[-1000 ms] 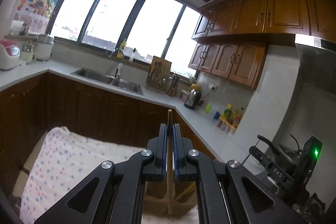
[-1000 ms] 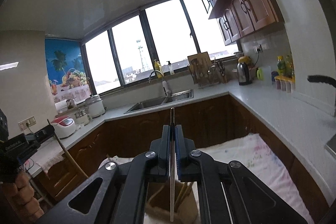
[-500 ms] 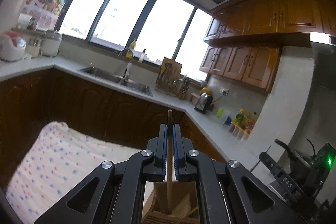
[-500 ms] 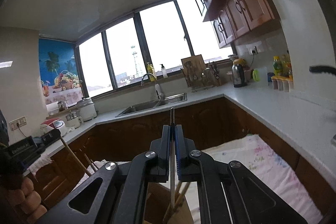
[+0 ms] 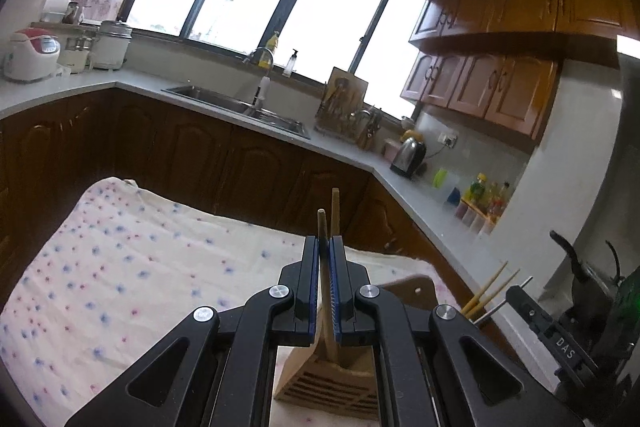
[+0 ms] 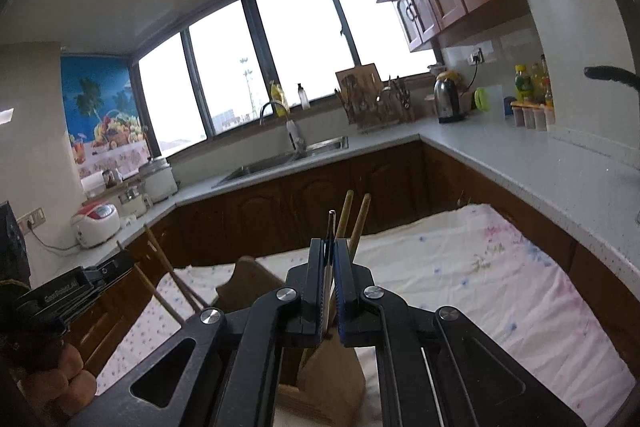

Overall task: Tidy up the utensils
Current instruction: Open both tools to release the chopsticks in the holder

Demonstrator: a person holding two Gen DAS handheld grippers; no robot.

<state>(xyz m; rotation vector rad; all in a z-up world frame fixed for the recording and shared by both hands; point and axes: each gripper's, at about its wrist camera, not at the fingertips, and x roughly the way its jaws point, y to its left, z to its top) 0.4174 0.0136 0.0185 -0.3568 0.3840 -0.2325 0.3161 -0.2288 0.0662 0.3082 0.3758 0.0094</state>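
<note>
Two grippers over the wooden holder (image 5: 332, 379), each carrying a stick. Left gripper (image 5: 325, 291): fingers clamped on a wooden chopstick (image 5: 321, 227), upright, its lower end running down into the holder; a second wooden stick (image 5: 335, 211) rises just beside it. Right gripper (image 6: 330, 291): fingers clamped on a thin dark-tipped chopstick (image 6: 330, 227), with two wooden sticks (image 6: 360, 223) leaning right behind it. The holder (image 6: 332, 383) sits at the near edge of the cloth-covered desk (image 5: 120, 267), mostly hidden under the gripper bodies. Wide open cloth to the left and far side; dark cabinets (image 5: 224, 167) close beyond the far edge. Holder's compartments hard to make out. Sticks' lower ends cut off from sight.
</note>
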